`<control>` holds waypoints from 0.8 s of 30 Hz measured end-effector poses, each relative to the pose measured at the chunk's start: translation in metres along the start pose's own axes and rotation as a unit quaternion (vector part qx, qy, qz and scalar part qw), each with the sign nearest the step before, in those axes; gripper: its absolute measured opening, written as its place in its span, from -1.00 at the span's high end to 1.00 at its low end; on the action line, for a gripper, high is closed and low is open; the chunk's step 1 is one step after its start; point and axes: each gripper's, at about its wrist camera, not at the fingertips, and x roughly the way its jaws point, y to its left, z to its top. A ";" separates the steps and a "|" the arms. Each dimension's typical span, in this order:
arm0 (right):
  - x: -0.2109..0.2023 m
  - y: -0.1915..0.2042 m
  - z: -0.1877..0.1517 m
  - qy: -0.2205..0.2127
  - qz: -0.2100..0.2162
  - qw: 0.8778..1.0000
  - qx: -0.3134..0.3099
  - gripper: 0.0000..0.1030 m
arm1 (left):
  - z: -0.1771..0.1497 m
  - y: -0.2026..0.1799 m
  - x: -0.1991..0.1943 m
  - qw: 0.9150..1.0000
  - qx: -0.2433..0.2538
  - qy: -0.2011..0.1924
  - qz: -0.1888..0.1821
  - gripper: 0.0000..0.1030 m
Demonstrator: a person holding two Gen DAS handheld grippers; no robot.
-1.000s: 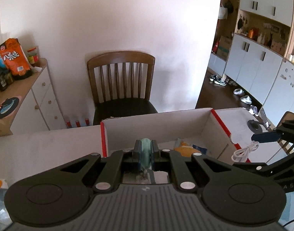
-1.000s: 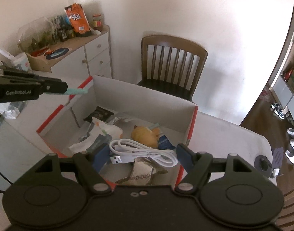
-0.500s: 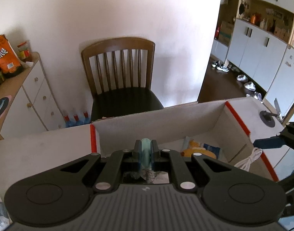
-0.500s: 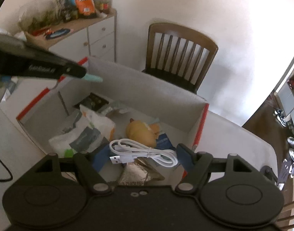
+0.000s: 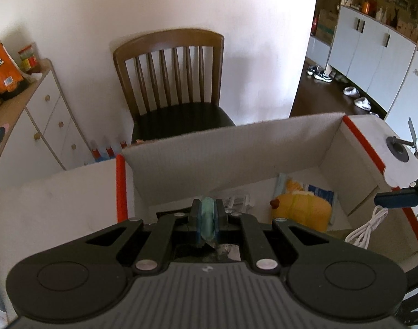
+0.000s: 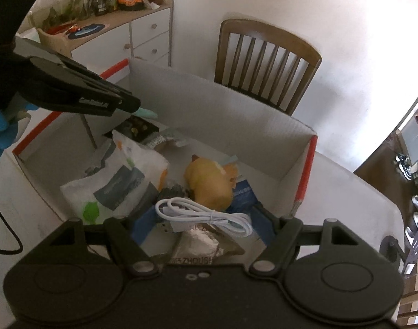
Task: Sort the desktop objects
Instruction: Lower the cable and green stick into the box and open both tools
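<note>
Going left to right: a white drawer cabinet (image 6: 143,35) stands against the wall, snack bags and jars cluttering its wooden top. The left gripper (image 5: 207,219) has its jaws pressed together on a thin pale-teal thing (image 5: 208,215), smooth and rounded at the tip, held over the left end of the cardboard box (image 6: 222,109). The box is corrugated, white inside with red edges, and sits on a pale matte table (image 6: 354,192). Inside it lie a crinkly white plastic bag (image 6: 118,183), a soft yellow plush (image 6: 209,183) and foil packets. The right gripper (image 6: 200,220) has its jaws spread wide around a coiled glossy white USB cable (image 6: 203,213), held above the box. A slatted wooden chair (image 5: 176,82) backs onto the plain white wall.
</note>
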 end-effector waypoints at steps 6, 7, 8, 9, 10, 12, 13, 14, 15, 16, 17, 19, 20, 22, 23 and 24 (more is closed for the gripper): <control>0.007 0.002 -0.003 0.008 0.005 1.000 0.000 -0.47 | -0.005 0.000 0.012 1.000 -0.003 0.026 -0.010 0.85; 0.009 0.002 -0.004 0.010 0.006 1.000 0.001 -0.47 | -0.006 0.000 0.014 1.000 -0.001 0.028 -0.011 0.85; 0.010 0.002 -0.004 0.012 0.007 1.000 0.002 -0.47 | -0.007 -0.001 0.015 0.999 0.000 0.031 -0.012 0.85; 0.012 0.002 -0.005 0.012 0.007 1.000 0.002 -0.47 | -0.007 0.000 0.016 0.999 0.000 0.034 -0.013 0.85; 0.013 0.003 -0.006 0.013 0.007 1.000 0.002 -0.47 | -0.008 0.000 0.017 0.999 -0.002 0.036 -0.013 0.85; 0.014 0.003 -0.007 0.015 0.008 1.000 0.002 -0.47 | -0.009 0.001 0.019 0.999 -0.006 0.042 -0.016 0.85; 0.016 0.003 -0.007 0.016 0.008 1.000 0.004 -0.47 | -0.010 0.001 0.020 0.999 -0.007 0.043 -0.015 0.85; 0.017 0.003 -0.007 0.017 0.009 1.000 0.004 -0.47 | -0.010 0.001 0.020 0.999 -0.006 0.044 -0.015 0.85; 0.017 0.003 -0.008 0.018 0.008 1.000 0.004 -0.47 | -0.010 0.002 0.021 0.999 -0.008 0.046 -0.015 0.86; 0.018 0.003 -0.008 0.019 0.007 1.000 0.004 -0.47 | -0.011 0.003 0.022 0.999 -0.011 0.050 -0.016 0.85; 0.019 0.002 -0.008 0.019 0.008 1.000 0.006 -0.47 | -0.012 0.004 0.023 0.998 -0.013 0.052 -0.015 0.85; 0.020 -0.001 -0.009 0.022 0.013 1.000 0.014 -0.48 | -0.013 0.005 0.024 0.998 -0.018 0.058 -0.015 0.85; 0.020 -0.001 -0.009 0.023 0.015 0.999 0.017 -0.48 | -0.013 0.006 0.024 0.998 -0.022 0.062 -0.015 0.85; 0.021 -0.002 -0.009 0.025 0.017 0.999 0.021 -0.49 | -0.013 0.008 0.023 0.998 -0.030 0.061 -0.015 0.85; 0.021 -0.002 -0.009 0.025 0.016 0.999 0.021 -0.49 | -0.012 0.008 0.022 0.998 -0.032 0.059 -0.011 0.85; 0.021 -0.002 -0.009 0.025 0.015 0.999 0.021 -0.49 | -0.012 0.008 0.021 0.998 -0.034 0.059 -0.011 0.85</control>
